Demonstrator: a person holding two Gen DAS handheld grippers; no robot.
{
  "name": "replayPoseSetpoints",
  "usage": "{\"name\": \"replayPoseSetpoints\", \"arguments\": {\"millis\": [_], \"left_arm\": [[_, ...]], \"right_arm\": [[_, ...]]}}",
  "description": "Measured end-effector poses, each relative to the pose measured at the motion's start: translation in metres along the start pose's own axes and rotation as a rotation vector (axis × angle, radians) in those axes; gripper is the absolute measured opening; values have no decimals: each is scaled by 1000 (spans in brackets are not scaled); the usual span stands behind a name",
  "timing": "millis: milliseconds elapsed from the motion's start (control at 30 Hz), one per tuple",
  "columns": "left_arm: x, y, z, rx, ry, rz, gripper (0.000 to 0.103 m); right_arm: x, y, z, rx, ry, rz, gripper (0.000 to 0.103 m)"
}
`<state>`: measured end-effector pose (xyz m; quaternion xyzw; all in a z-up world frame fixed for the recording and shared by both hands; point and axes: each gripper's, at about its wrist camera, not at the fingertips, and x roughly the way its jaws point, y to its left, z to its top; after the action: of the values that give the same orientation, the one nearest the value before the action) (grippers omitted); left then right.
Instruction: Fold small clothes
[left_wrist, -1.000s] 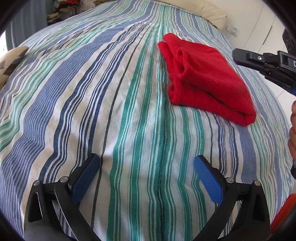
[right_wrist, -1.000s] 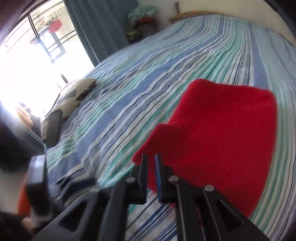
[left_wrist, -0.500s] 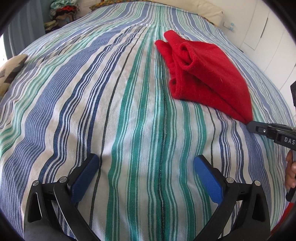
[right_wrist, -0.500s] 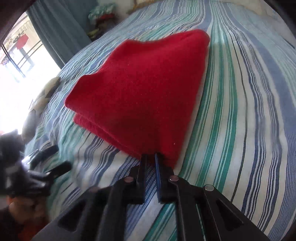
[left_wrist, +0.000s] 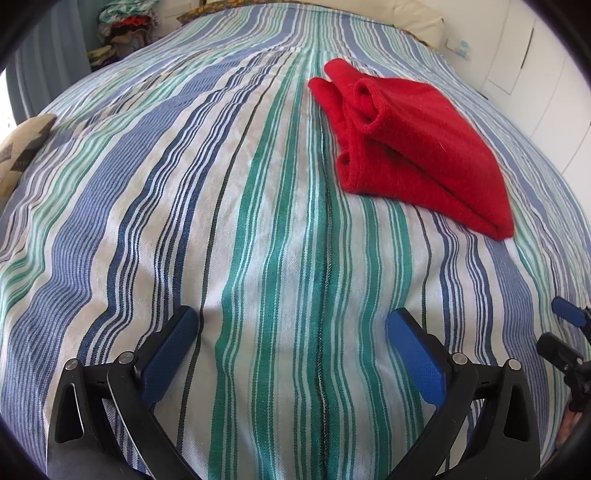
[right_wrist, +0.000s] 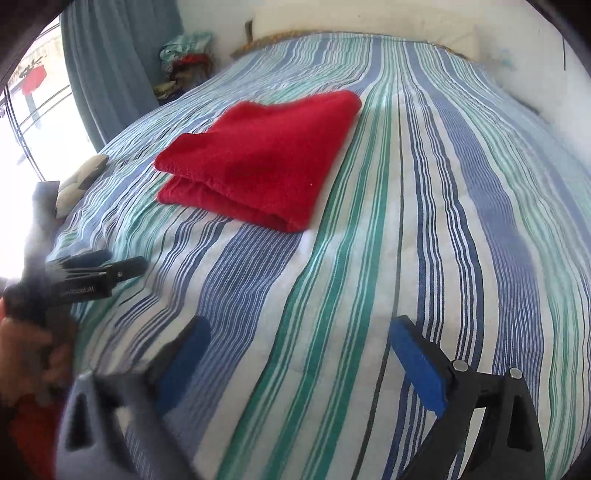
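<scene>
One red garment (left_wrist: 417, 155) lies folded on the striped bed (left_wrist: 258, 229), a compact bundle with several layers stacked. Fabric looks fleecy, solid red, no print visible. It sits well ahead of both tongs, touching neither.

Left tongs (left_wrist: 291, 354): spread wide, blue pads apart, nothing between them, hovering over bare bedspread. Right tongs (right_wrist: 299, 365): also spread wide and holding nothing (left finger motion-blurred, right finger sharp).

Left wrist view: shows the open side of the bundle, with rolled hems and layer edges curling at the near-left end, tapering to a tight fold corner at the right. Right tongs poke in at the right frame edge (left_wrist: 569, 332). White cabinet doors (left_wrist: 524, 55) behind the bed.

Right wrist view: shows the smooth top face (right_wrist: 258, 155) and two stacked fold edges along the near side; the hems are not visible from here. Also shows a blue curtain (right_wrist: 110, 66), bright window (right_wrist: 33, 96), a clothes pile (right_wrist: 184, 59) in the far corner, a patterned cushion (right_wrist: 79, 179) at the bed's left edge, and the left tongs (right_wrist: 99, 269) with the hand holding them, blurred, at left.
</scene>
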<state>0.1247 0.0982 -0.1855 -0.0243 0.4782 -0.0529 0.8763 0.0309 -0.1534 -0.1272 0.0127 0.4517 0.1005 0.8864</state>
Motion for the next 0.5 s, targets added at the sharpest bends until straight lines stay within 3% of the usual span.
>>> {"name": "replayPoseSetpoints", "arguments": {"millis": [100,200,500], "left_arm": [[0,-2,-1,6,-3,5,102],[0,-3,-2,8,-6,11,102],[0,-5,-3,10,-9,18,103]], "right_arm": [[12,-1,-12,12,26,-18,97],[18,3,-19,-23,1,-34,102],[21,5,-27,-40,-38,-45,103]]}}
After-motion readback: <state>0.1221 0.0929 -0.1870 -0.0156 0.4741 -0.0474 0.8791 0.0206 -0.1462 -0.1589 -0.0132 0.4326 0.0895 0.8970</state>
